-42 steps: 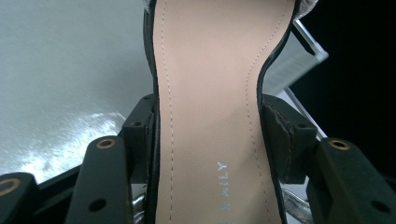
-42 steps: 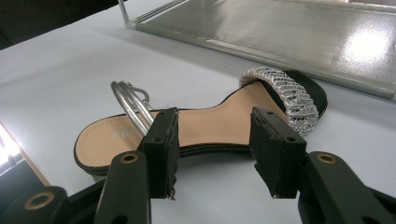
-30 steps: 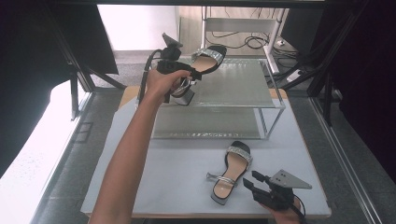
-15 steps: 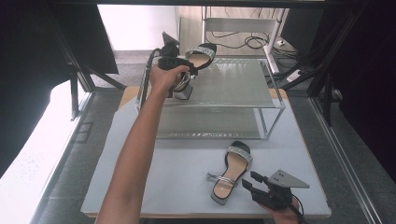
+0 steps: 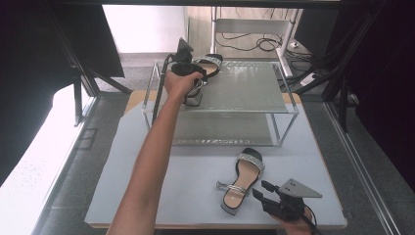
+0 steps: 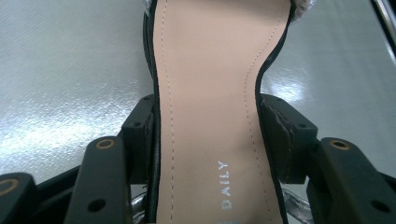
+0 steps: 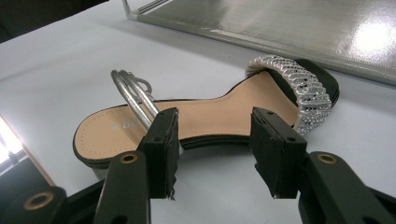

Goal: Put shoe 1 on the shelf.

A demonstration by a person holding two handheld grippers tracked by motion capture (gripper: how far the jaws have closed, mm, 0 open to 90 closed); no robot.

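Gripping the first sandal (image 5: 205, 68) across its waist, my left gripper (image 5: 188, 73) sits at the upper centre of the high view, over the top shelf of the metal rack (image 5: 244, 93). In the left gripper view the jaws stand on either side of the tan insole (image 6: 210, 93), with both pads (image 6: 275, 140) pressed against the black edge of the sole, so this tool is clenched on the shoe. The silver shelf surface (image 6: 60, 84) lies below the shoe in that view; I cannot tell whether the sole touches it. In the high view the block heel (image 5: 193, 99) points down at the front left part of the top shelf, and the jewelled toe strap (image 5: 211, 59) lies toward the far edge. My left forearm (image 5: 151, 161) runs from the lower left of the frame up to the rack. My right gripper (image 5: 264, 196) sits at the lower right of the high view, on the grey table mat (image 5: 147, 196), just beside the second sandal (image 5: 241, 181), which lies flat in front of the rack. In the right gripper view the jaws stand apart, with the pads (image 7: 275, 149) short of the near edge of that sandal (image 7: 210, 121) and not touching it, so this tool is released. The silver ankle strap (image 7: 133, 93) stands up at the left of that view and the jewelled band (image 7: 299, 88) lies at the right.
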